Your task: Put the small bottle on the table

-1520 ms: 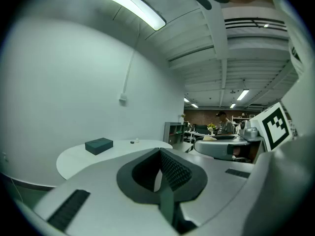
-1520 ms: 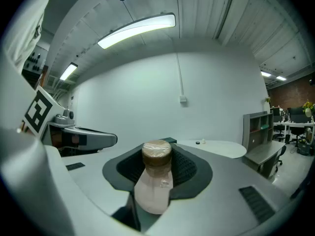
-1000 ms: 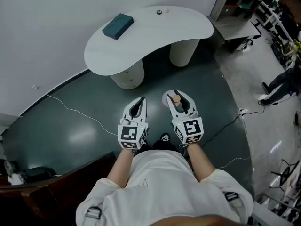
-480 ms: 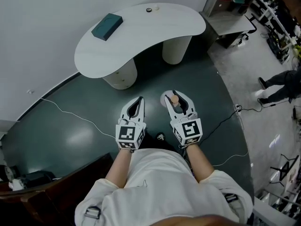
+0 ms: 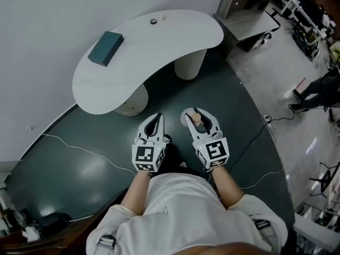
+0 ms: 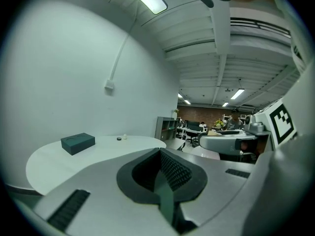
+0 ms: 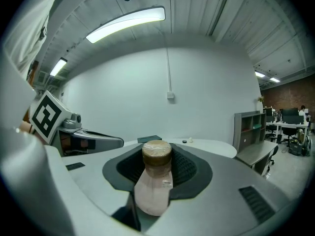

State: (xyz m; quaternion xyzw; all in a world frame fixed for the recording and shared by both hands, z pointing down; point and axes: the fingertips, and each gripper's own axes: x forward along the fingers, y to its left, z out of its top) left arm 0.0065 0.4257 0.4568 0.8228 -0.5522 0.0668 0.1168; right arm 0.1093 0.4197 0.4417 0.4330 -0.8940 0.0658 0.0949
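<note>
1. Leftmost on the pale curved surface (image 5: 159, 49) lies one teal box (image 5: 105, 40), at about 10 o'clock from the grippers in the head view.
2. The left gripper (image 5: 157, 116) has its fingers drawn together with nothing between them. It plays no part in the carry.
3. The surface stands on two pedestals (image 5: 188, 64). At its far edge sit two tiny things, one dark (image 5: 153, 21) and one pale (image 5: 163, 18), too small to name.
4. The right gripper (image 5: 197, 116) has its fingers clenched on the one small bottle (image 5: 197, 119), which is in the air over the dark floor (image 5: 95, 158), not yet over the surface.
5. The bottle's long axis runs roughly along the fingers, brown cap end leading toward the fingertips and pale body back in the grip.
6. The relation that matters is that the surface lies at about 11 to 12 o'clock from the bottle, well apart, with bare floor between. Its near rim by the right pedestal is the closest part.
7. Both grippers sit side by side at much the same remove from that rim. Only the right one bears the load, so the set-down looks to be its job, probably on the open stretch to the right of the box.
8. Counted: two grippers, one bottle, one surface, one box, two tiny items.
</note>
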